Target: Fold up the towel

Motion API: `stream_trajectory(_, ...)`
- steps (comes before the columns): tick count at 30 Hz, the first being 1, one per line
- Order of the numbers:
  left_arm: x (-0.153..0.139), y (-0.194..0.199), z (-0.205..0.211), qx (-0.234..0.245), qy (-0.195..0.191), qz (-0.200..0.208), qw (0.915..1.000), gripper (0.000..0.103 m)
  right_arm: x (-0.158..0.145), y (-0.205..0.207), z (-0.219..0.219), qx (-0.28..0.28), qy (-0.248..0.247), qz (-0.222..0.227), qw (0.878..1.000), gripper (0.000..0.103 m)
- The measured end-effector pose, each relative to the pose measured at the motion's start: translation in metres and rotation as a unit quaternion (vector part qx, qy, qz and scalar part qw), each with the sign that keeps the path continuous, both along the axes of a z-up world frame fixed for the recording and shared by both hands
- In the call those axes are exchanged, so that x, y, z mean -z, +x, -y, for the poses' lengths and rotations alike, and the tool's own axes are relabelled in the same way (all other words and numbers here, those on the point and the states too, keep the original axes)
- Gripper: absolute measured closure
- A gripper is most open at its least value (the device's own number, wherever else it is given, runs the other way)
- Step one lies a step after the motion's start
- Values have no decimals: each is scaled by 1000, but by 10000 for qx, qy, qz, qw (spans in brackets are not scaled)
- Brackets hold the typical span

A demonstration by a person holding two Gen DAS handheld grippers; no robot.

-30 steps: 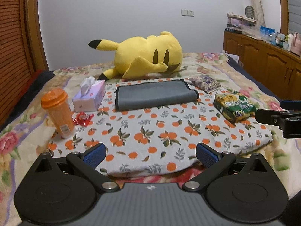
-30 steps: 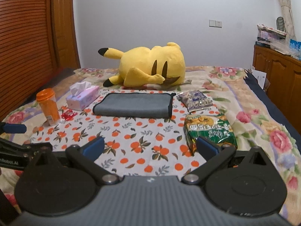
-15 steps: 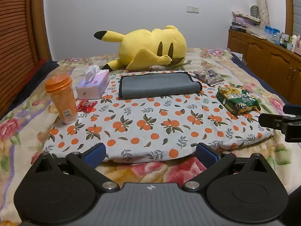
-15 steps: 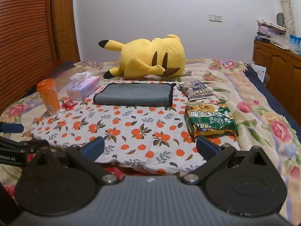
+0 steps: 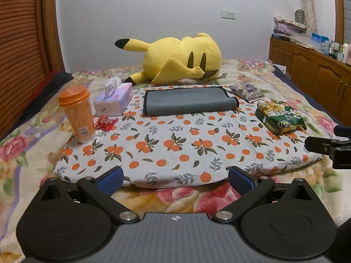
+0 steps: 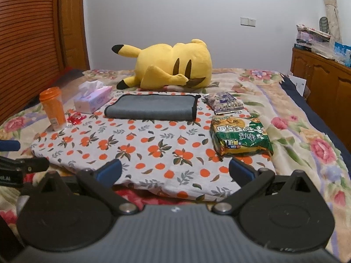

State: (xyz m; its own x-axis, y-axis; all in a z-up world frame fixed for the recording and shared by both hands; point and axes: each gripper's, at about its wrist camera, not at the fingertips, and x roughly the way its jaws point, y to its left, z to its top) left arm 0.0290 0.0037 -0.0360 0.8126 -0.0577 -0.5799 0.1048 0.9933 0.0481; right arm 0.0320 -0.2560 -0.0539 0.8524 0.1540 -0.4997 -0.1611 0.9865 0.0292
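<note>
A grey towel with a black hem (image 5: 188, 102) lies folded flat at the far end of an orange-print cloth (image 5: 175, 144) on the bed; it also shows in the right wrist view (image 6: 151, 107). My left gripper (image 5: 175, 180) is open and empty, over the bed just short of the cloth's near edge, far from the towel. My right gripper (image 6: 174, 172) is open and empty, at the cloth's near edge. The right gripper's side shows at the right of the left wrist view (image 5: 329, 148).
A yellow plush toy (image 5: 179, 59) lies behind the towel. An orange cup (image 5: 76, 112), a tissue box (image 5: 113, 104) and a red wrapper (image 5: 105, 122) stand left. A green snack bag (image 5: 279, 117) and a purple packet (image 5: 246, 92) lie right. Wooden cabinets (image 5: 311, 74) line the right wall.
Both grippers have drawn back from the towel toward the near edge of the cloth. Both stay open and empty. The towel has not moved.
</note>
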Motion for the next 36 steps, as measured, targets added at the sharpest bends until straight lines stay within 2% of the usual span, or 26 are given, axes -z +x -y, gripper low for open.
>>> stream_trajectory(9,-8,-10,0,4,-39,333,9994,0,-2,-4,5,141,93,112,9998,0)
stream_trajectory(36,-21,-21,-3,-31,-105,911,9958,0,-9,-14,9,232,171,610,9977,0)
